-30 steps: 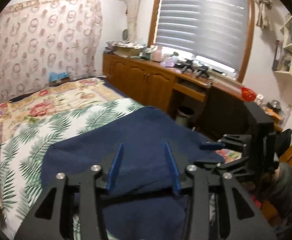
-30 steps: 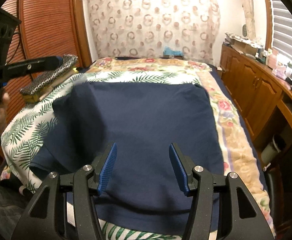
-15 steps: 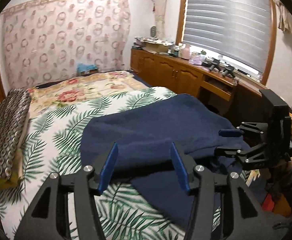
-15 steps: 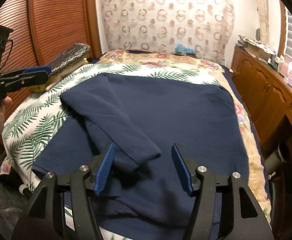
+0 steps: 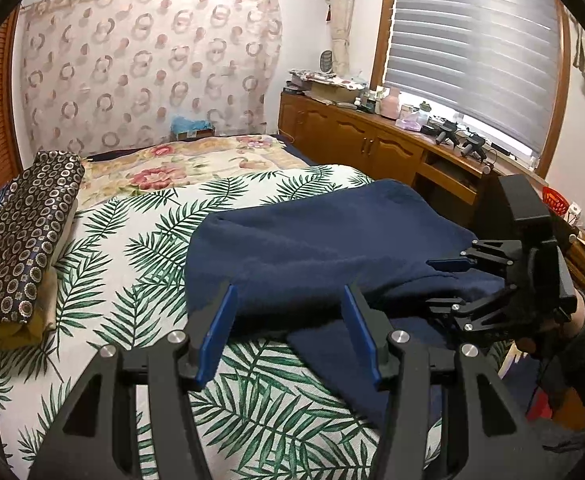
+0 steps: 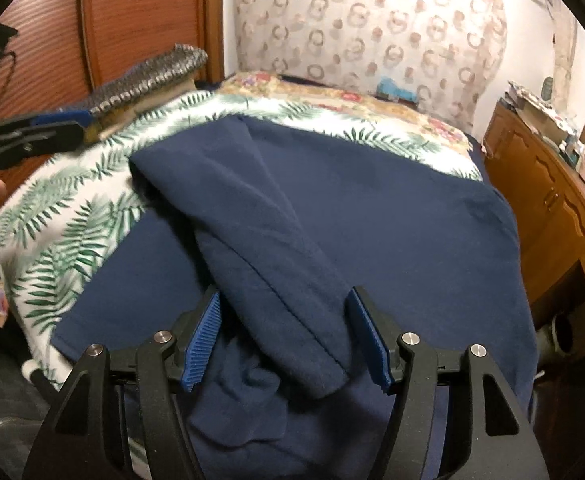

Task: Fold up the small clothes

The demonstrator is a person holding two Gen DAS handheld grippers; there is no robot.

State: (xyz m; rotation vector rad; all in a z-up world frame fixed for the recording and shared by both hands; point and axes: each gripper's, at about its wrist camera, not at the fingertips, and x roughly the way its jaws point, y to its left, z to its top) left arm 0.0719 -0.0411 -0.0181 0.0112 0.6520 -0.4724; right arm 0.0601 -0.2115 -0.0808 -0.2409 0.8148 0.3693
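A navy long-sleeved top lies spread on the palm-leaf bed cover. One sleeve is folded slantwise over the body, and its cuff lies between the blue pads of my right gripper. Those jaws are opening and the pads stand clear of the cloth. In the left wrist view my left gripper hovers open just short of the top's folded edge, with nothing gripped. The right gripper shows there at the right, over the cloth. The left gripper shows at the left edge of the right wrist view.
A folded pile with a ring-patterned cloth on top sits at the bed's left side. A floral blanket covers the far end. Wooden cabinets with clutter run along the right under the window. A wooden sliding door stands on the left.
The sleeve has come to lie folded across the top's body. Both grippers have drawn back and sunk toward the near edge, and the right jaws have widened around the cuff.
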